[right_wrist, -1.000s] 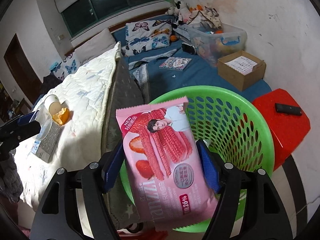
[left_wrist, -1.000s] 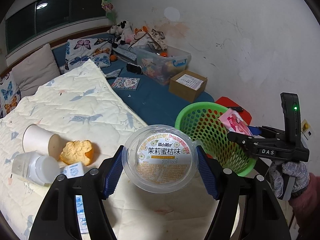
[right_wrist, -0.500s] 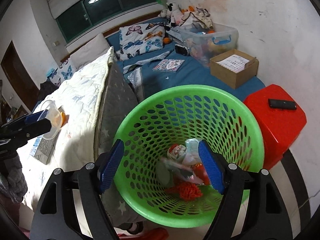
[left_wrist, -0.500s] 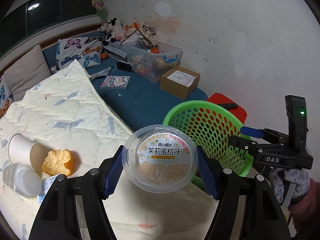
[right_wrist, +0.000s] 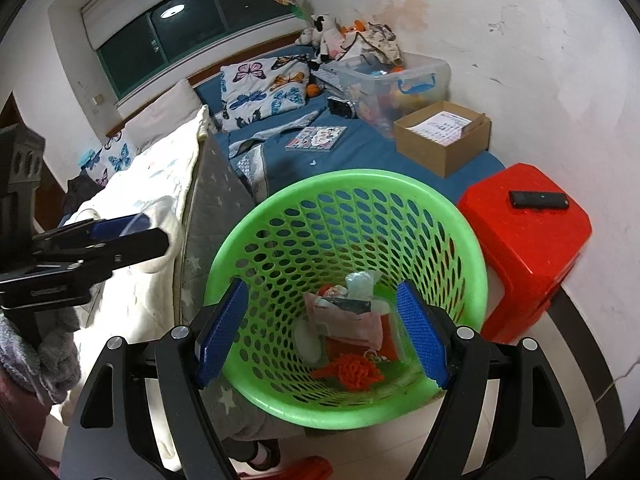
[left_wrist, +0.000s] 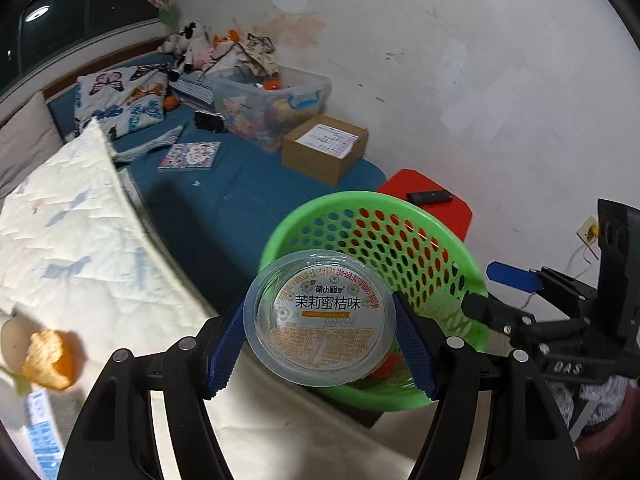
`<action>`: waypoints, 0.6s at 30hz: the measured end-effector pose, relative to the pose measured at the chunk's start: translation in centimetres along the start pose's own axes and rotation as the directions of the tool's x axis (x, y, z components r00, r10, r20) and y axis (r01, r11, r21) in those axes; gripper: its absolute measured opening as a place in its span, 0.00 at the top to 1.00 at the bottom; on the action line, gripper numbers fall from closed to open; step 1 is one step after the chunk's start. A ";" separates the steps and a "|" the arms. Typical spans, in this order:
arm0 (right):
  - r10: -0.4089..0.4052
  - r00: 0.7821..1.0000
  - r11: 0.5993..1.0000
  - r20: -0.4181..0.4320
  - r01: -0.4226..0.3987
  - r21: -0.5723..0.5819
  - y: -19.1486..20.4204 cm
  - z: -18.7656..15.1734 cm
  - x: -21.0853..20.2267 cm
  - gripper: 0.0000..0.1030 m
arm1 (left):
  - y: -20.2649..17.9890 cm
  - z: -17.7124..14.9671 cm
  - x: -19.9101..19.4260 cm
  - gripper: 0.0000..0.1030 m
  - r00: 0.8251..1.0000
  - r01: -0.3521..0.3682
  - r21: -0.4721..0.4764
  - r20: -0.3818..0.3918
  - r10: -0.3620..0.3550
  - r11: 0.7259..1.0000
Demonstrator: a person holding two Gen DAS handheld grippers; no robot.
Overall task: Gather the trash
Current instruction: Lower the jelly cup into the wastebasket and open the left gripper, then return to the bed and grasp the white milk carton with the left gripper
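The bed (left_wrist: 80, 248) with its white quilt fills the left view only. The green basket (right_wrist: 348, 184) stands beside it, trash lying inside, wide open on top. The left hand-held gripper (left_wrist: 320, 344) squeezes a clear plastic cup (left_wrist: 320, 316) by the basket's rim. The right hand-held gripper (right_wrist: 320, 332) hangs open and empty over the basket.

Black remote (right_wrist: 538, 200) on red stool (right_wrist: 532, 248); cardboard box (right_wrist: 442, 137) beside clear toy bin (right_wrist: 394, 80); butterfly pillow (right_wrist: 264, 88).
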State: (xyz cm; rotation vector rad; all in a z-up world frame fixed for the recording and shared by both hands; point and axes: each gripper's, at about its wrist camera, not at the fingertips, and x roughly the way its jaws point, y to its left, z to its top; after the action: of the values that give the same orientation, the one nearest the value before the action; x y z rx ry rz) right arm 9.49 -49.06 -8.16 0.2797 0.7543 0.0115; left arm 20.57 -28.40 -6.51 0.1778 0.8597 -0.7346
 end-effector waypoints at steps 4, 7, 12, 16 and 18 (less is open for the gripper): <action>-0.009 1.000 1.000 0.000 0.009 0.006 -0.3 -0.3 -0.4 0.26 | -1.0 0.1 1.3 0.34 1.000 0.022 0.007 -0.020 -0.022 1.000; -0.020 1.000 1.000 0.007 0.020 0.007 -0.5 -0.4 -0.9 0.26 | -1.4 0.2 2.0 0.34 0.999 0.032 0.004 -0.030 -0.031 0.999; -0.034 0.999 0.999 0.016 0.034 0.013 -0.8 -0.5 -1.6 0.26 | -1.7 0.3 2.6 0.28 0.999 0.036 0.002 -0.035 -0.036 0.999; -0.038 0.999 0.999 0.017 0.038 0.011 -0.8 -0.7 -1.9 0.26 | -1.6 0.1 2.1 0.27 0.999 0.035 0.002 -0.029 -0.035 0.999; -0.036 0.999 0.999 0.019 0.036 0.004 -0.6 -0.6 -2.1 0.26 | -1.4 -0.1 1.5 0.27 0.999 0.033 -0.002 -0.020 -0.033 0.999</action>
State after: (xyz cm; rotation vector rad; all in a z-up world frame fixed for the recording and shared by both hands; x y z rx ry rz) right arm 7.52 -49.66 -7.35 0.2697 0.7399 -0.0265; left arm 20.24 -30.23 -7.45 0.1698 0.8841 -0.7639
